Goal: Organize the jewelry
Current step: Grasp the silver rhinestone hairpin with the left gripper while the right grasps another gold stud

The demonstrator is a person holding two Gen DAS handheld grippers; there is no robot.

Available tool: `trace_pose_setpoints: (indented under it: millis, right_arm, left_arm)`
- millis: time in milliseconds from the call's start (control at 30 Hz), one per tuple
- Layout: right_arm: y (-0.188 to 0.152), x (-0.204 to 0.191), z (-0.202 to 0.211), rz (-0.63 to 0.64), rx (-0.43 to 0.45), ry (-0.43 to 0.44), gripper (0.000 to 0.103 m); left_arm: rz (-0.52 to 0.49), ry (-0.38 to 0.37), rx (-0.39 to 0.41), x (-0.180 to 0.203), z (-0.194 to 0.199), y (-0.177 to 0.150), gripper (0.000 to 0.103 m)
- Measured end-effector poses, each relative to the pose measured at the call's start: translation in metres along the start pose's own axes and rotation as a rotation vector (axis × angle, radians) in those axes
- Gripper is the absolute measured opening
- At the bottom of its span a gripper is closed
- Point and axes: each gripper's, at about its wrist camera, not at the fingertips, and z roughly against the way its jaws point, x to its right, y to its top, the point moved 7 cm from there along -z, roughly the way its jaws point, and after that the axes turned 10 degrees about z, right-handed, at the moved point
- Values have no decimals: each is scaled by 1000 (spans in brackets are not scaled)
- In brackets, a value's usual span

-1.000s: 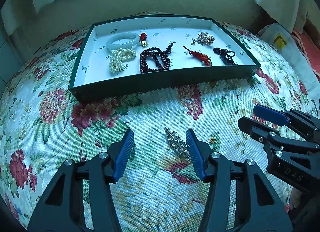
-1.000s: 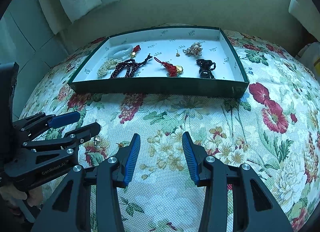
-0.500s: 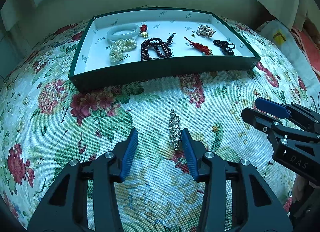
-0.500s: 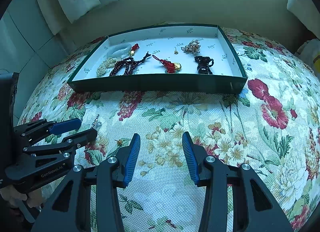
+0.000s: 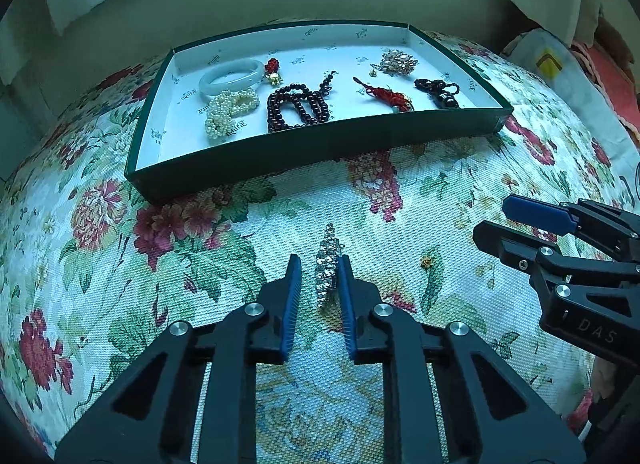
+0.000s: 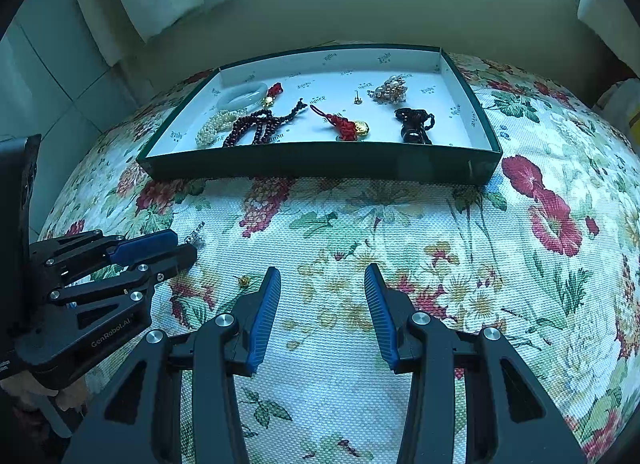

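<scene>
A long rhinestone brooch (image 5: pixel 327 264) stands on edge on the flowered cloth between the blue pads of my left gripper (image 5: pixel 319 264), whose jaws have closed in on it. From the right wrist view the left gripper (image 6: pixel 176 248) sits low at the left, with the brooch's tip (image 6: pixel 195 239) poking out past it. My right gripper (image 6: pixel 322 276) hovers open over bare cloth with nothing between its fingers. The green tray (image 5: pixel 320 144) beyond holds a jade bangle (image 5: pixel 232 76), pearls (image 5: pixel 228 112), dark red beads (image 5: pixel 298 106), a red tassel charm (image 5: pixel 386 95) and other pieces.
A small gold stud (image 5: pixel 426 262) lies on the cloth between the two grippers. The right gripper (image 5: pixel 496 220) reaches in from the right edge of the left wrist view. White cushions and a wall stand behind the tray (image 6: pixel 320 162).
The left gripper's jaws have come together around the brooch, which turned from slanted to lengthwise and up on its edge. The right gripper has stayed put.
</scene>
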Motion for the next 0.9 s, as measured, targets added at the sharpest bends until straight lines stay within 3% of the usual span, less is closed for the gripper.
trace_pose_setpoints:
  millis: [433,600,900]
  right_arm:
    - [1,-17,-3,39,-5,19,44]
    - [4,-34,-5,86,-13,48,29]
    - [7,-55,-17,141,-35,64,22]
  left_arm:
    - [19,5,11,-13,6,0,11]
    - [34,22,11,-29,13,-4,11]
    - [69,33,11,-49,18,-6,11]
